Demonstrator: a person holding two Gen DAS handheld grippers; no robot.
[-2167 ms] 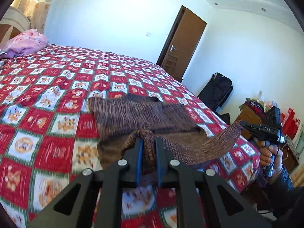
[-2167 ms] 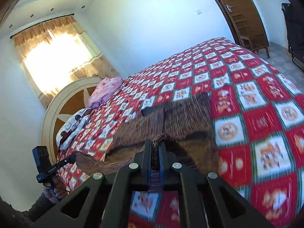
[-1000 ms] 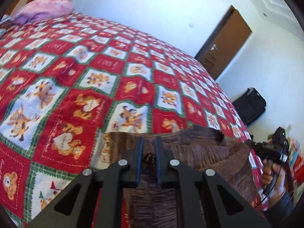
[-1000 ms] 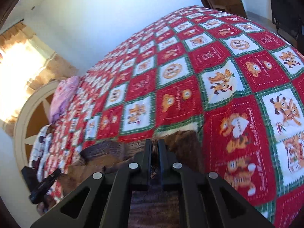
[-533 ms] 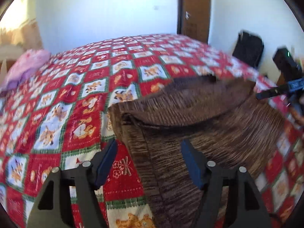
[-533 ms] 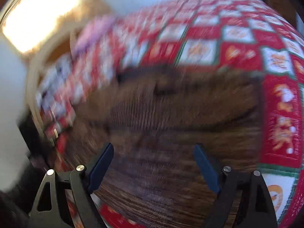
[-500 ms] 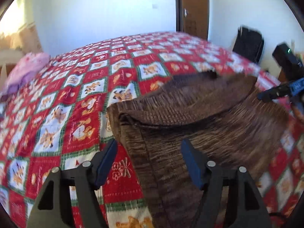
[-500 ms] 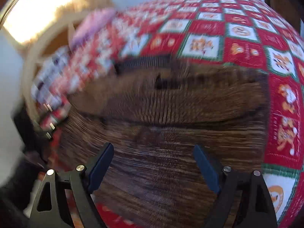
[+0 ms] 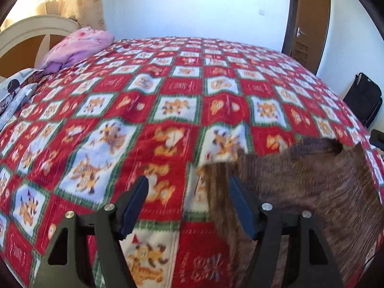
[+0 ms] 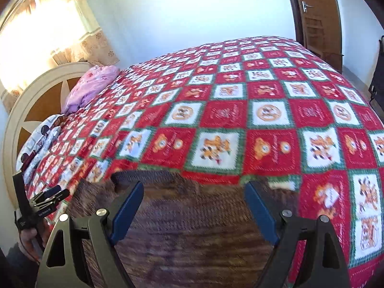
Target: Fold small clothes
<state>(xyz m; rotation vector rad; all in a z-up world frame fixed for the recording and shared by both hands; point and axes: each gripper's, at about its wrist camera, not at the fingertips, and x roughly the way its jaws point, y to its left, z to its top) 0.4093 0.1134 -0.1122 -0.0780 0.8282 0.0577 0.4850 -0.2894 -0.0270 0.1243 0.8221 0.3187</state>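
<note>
A brown knitted garment [image 10: 192, 230] lies folded and flat on the red, white and green checked blanket [image 10: 264, 115], near the bed's front edge. My right gripper [image 10: 194, 206] hangs just above it, open, nothing between its blue pads [image 10: 127, 211]. In the left wrist view the garment [image 9: 300, 192] fills the lower right. My left gripper [image 9: 188, 204] is open over the blanket [image 9: 168, 110] at the garment's left edge, and its right pad [image 9: 242, 208] overlaps that edge in the picture. The left gripper [image 10: 45, 204] also shows at the lower left, held in a hand [image 10: 28, 237].
A pink bundle [image 9: 76, 48] and a patterned pillow [image 9: 14, 91] lie by the round headboard [image 10: 36, 100] at the far left. A brown door [image 9: 309, 21] and a black bag [image 9: 362, 98] stand beyond the bed's right side.
Both grippers were shut on the garment's lifted edge and carried it over the rest. They have let go, opened and drawn back; the left view has swung leftwards.
</note>
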